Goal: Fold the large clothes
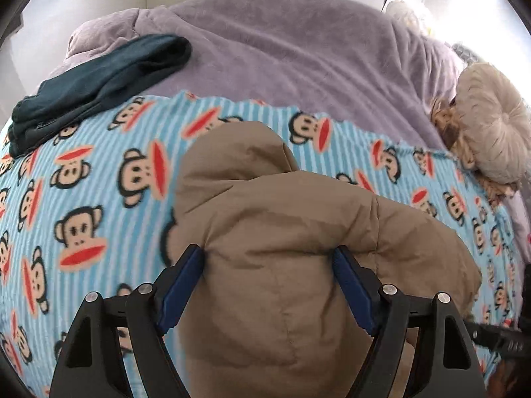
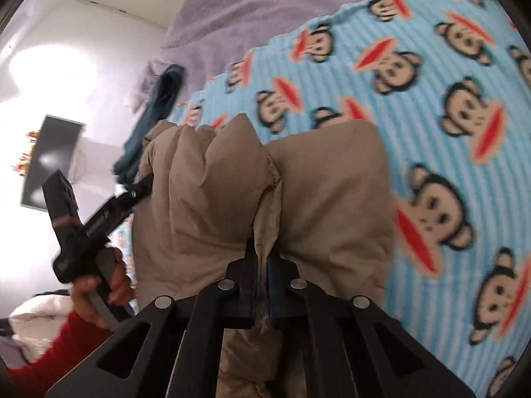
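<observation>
My right gripper (image 2: pixel 262 258) is clamped on a fold of the tan jacket (image 2: pixel 232 192). My left gripper (image 1: pixel 268 258) stands apart, straddling the jacket above the monkey-print blanket (image 1: pixel 99 179) on the bed.

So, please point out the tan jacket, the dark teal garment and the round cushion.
tan jacket (image 1: pixel 282 232): left wrist view, on its puffy middle.
dark teal garment (image 1: pixel 99 79): left wrist view, on its middle fold.
round cushion (image 1: pixel 494 122): left wrist view, on its pleated face.

Tan jacket (image 1: pixel 282 232); blue-striped monkey-print blanket (image 1: pixel 99 199).
</observation>
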`<state>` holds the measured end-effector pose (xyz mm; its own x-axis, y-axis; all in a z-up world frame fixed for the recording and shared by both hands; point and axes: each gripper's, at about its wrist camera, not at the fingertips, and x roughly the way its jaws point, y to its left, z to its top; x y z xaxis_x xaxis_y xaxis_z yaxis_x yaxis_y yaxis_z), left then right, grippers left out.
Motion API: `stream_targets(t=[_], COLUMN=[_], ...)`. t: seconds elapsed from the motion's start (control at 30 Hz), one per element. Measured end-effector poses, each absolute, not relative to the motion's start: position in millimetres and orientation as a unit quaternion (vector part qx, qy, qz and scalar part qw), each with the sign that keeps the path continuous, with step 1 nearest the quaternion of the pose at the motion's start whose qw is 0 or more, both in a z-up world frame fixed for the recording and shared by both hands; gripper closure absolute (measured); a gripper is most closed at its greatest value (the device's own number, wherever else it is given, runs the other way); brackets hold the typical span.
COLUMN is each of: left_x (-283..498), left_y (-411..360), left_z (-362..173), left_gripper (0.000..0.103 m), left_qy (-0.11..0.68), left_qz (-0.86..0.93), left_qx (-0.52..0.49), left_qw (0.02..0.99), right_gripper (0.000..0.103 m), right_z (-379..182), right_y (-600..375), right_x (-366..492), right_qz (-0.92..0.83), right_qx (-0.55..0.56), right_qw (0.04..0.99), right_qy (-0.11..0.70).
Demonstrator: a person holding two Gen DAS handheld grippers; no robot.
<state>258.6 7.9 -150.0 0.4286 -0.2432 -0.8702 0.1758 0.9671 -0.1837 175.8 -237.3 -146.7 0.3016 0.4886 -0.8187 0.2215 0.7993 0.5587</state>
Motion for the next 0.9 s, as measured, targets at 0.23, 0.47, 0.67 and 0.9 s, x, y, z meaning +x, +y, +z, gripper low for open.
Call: stream_targets(t=[0.23, 0.47, 0.67, 0.9], left_x=[255, 248, 247, 211], left_y=[-42, -39, -39, -7], left_z=[-165, -166, -165, -120], left_gripper=[0.018, 0.018, 0.018, 0.018], left_qy=[0.519, 0.509, 0.510, 0.506], left_qz=[-0.110, -0.110, -0.107, -0.131], left_qx=[0.062, 0.070, 0.073, 0.047], left_qw=[0.845, 0.851, 0.851, 0.851], right_gripper=[0.100, 0.099, 0.099, 0.099], right_z=[-184, -118, -90, -125], right_y=[-263, -258, -219, -225], right_x=[147, 114, 75, 57], right_qz=[0.041, -0.006, 0.010, -0.037], right_qx=[0.304, 0.261, 0.190, 0.193], right_qw=[0.747, 0.777, 0.797, 0.761], right_qy=[0.591, 0.573, 0.573, 0.618])
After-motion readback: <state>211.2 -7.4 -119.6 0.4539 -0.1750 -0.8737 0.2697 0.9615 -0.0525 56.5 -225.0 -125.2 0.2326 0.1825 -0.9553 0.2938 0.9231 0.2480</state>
